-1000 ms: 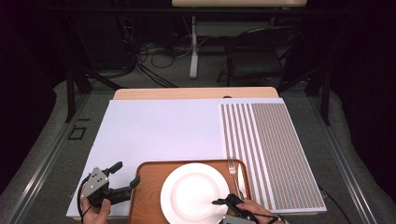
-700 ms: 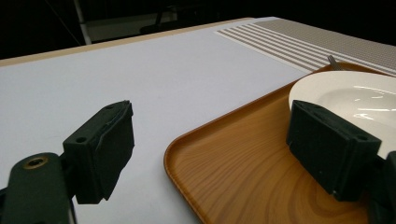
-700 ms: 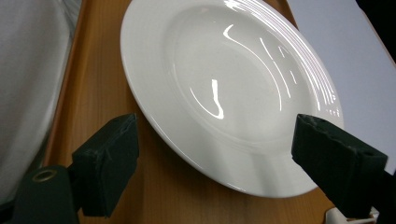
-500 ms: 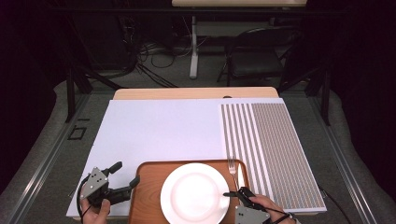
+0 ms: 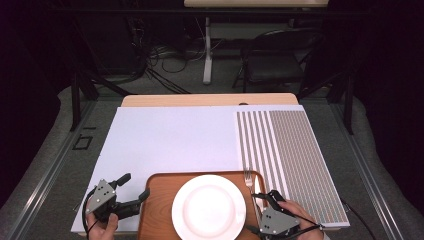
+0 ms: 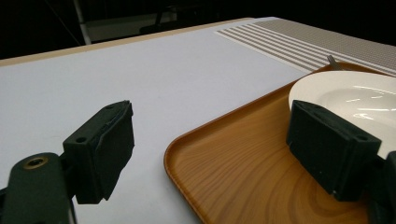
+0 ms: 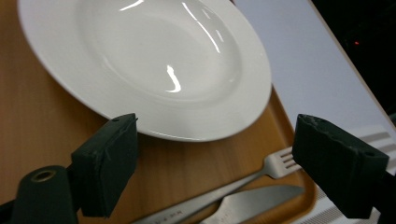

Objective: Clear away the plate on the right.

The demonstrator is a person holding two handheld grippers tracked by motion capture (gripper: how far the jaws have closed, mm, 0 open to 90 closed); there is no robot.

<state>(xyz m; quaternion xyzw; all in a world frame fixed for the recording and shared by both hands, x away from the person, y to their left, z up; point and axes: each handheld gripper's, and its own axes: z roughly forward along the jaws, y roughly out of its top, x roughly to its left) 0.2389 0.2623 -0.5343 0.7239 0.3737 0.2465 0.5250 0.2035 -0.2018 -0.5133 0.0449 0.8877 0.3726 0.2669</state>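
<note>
Now | fork [image 7: 280, 164], knife [image 7: 252, 198] between open right jaws | left jaws open

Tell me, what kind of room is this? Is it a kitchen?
Probably not a kitchen; it looks like a lab or recording room. A table stands in the dark with loose cables on the floor and a folding chair behind, and the plate sits on a tray.

High view: set above the near edge, faced forward and down, far off. Left gripper view: held low and close over the tray [image 6: 243, 172] corner. Right gripper view: held close above. The plate [image 7: 154, 65] is shared by all.
</note>
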